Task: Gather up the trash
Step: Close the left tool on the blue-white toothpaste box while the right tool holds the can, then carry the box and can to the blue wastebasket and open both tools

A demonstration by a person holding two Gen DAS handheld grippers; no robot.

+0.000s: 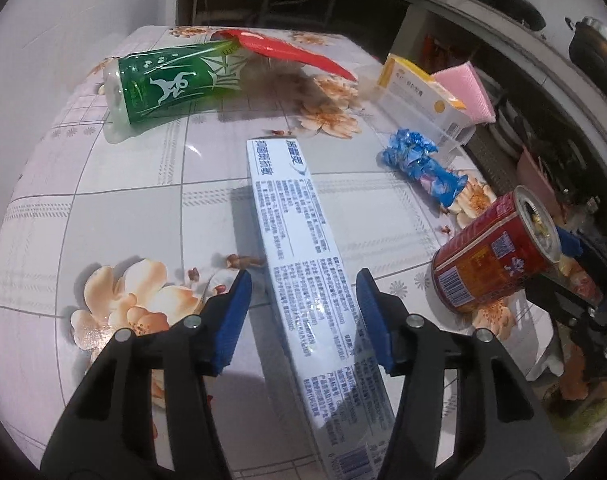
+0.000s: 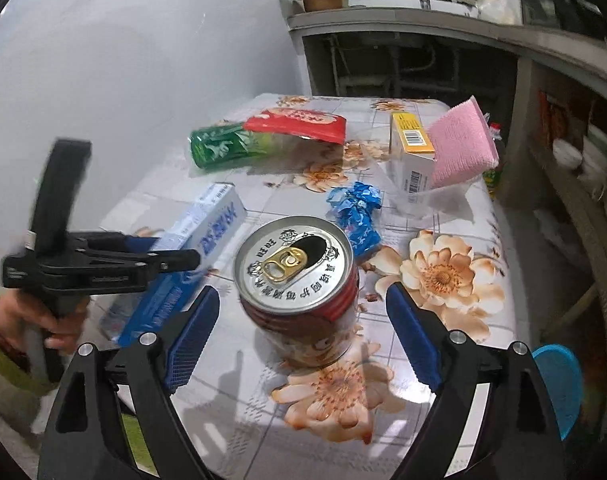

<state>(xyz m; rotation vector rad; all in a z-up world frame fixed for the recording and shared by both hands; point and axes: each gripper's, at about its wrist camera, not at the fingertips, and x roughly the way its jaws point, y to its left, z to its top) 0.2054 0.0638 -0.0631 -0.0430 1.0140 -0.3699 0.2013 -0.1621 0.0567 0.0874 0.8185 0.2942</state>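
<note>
Two grippers each straddle one piece: the left gripper (image 1: 303, 300), spread and apparently not yet pinching, brackets the long toothpaste box (image 1: 299, 264) running straight away from it, while the right gripper (image 2: 303, 328) gapes around the upright red can (image 2: 303, 292).

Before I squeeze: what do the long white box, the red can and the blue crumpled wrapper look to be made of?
Long white box: probably thin printed cardboard, slightly glossy, with sharp folded edges. Red can: metal, likely aluminium, going by the shiny silver lid and gold pull tab. Blue crumpled wrapper: looks like foil or metallised plastic, with glinting, sharp creases.
</note>
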